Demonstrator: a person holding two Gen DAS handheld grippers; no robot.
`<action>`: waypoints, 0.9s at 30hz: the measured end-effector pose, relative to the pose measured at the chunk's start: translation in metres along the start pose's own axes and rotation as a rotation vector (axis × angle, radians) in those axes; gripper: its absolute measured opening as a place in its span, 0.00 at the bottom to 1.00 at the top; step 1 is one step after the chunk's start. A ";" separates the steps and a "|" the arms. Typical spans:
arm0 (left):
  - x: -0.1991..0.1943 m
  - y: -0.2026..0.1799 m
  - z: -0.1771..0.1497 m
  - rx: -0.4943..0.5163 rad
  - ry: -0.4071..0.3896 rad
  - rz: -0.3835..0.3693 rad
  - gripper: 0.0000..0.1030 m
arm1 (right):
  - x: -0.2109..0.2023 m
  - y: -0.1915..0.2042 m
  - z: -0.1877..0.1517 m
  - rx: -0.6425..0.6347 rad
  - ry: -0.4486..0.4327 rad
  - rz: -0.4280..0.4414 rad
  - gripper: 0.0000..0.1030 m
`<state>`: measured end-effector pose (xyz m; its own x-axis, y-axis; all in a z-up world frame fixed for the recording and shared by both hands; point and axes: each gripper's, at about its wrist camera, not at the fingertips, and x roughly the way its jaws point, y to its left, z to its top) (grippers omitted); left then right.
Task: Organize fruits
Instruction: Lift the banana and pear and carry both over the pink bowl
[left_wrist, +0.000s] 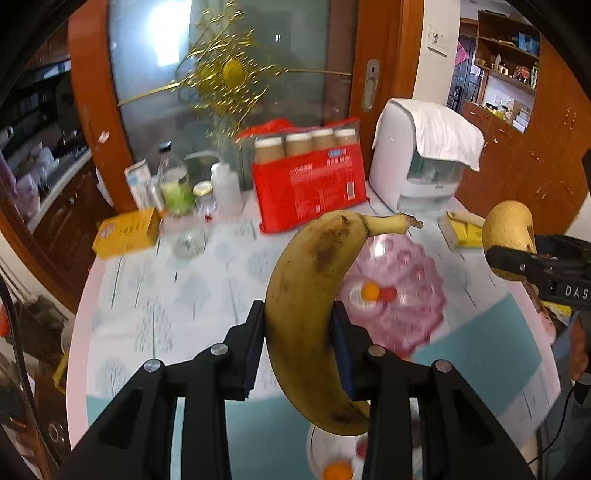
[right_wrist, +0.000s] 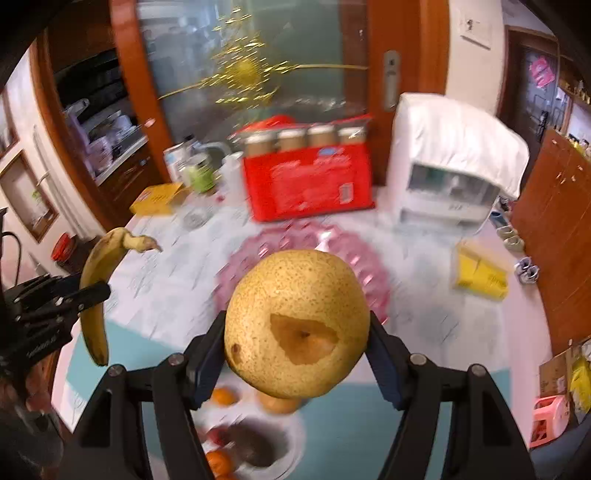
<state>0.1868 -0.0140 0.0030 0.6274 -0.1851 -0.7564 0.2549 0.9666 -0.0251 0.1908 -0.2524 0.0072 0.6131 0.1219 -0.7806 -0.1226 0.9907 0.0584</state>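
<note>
Between your left tool's (left_wrist: 298, 325) pads the banana (left_wrist: 306, 295) sits clamped, above the desk (left_wrist: 166, 295); your right tool (right_wrist: 297, 332) grips the pear (right_wrist: 295, 321), jaws half spread.

A red pack of bottles (left_wrist: 310, 184) stands by a cloth-draped white appliance (left_wrist: 417, 158); yellow box (left_wrist: 127, 230) left.
</note>
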 end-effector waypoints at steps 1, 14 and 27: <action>0.010 -0.006 0.008 0.000 0.004 0.012 0.32 | 0.006 -0.006 0.007 0.004 -0.002 -0.005 0.68; 0.189 -0.058 0.016 -0.008 0.169 0.185 0.32 | 0.184 -0.020 0.018 -0.003 0.141 -0.026 0.68; 0.234 -0.057 0.007 -0.019 0.227 0.201 0.32 | 0.249 -0.013 0.002 -0.040 0.257 -0.067 0.68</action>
<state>0.3242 -0.1131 -0.1678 0.4825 0.0527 -0.8743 0.1273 0.9834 0.1295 0.3466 -0.2346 -0.1870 0.4029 0.0321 -0.9147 -0.1225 0.9923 -0.0191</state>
